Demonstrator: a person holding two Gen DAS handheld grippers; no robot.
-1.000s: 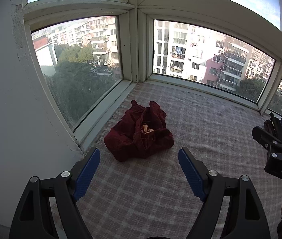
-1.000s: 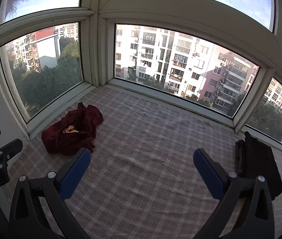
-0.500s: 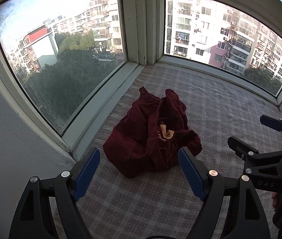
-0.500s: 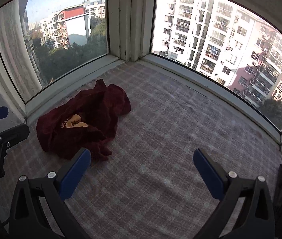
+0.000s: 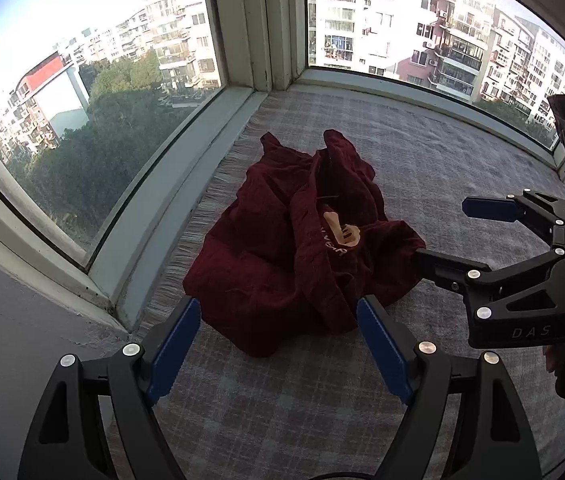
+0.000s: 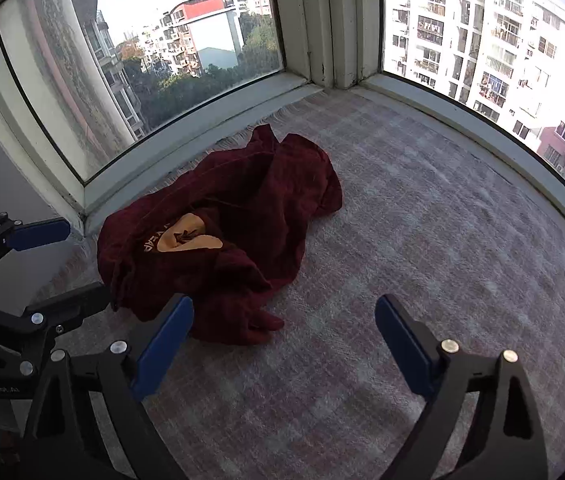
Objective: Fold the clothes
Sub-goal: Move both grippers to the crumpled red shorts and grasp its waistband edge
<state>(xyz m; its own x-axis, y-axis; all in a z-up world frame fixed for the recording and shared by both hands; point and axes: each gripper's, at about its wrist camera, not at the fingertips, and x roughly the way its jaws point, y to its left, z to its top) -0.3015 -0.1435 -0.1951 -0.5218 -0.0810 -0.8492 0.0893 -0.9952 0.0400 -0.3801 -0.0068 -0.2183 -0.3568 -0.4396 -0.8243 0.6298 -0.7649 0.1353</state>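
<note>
Lying crumpled beside the sill, maroon garment (image 5: 282, 264), open fingers (image 5: 174, 344) flanking

The crumpled maroon garment (image 5: 294, 240) lies close to the window sill (image 5: 170, 200), leaving only a narrow strip of fringe on that side. Away from the sill, the checked blanket (image 6: 422, 240) lies bare past the garment. Both grippers crowd its near edge.
</note>
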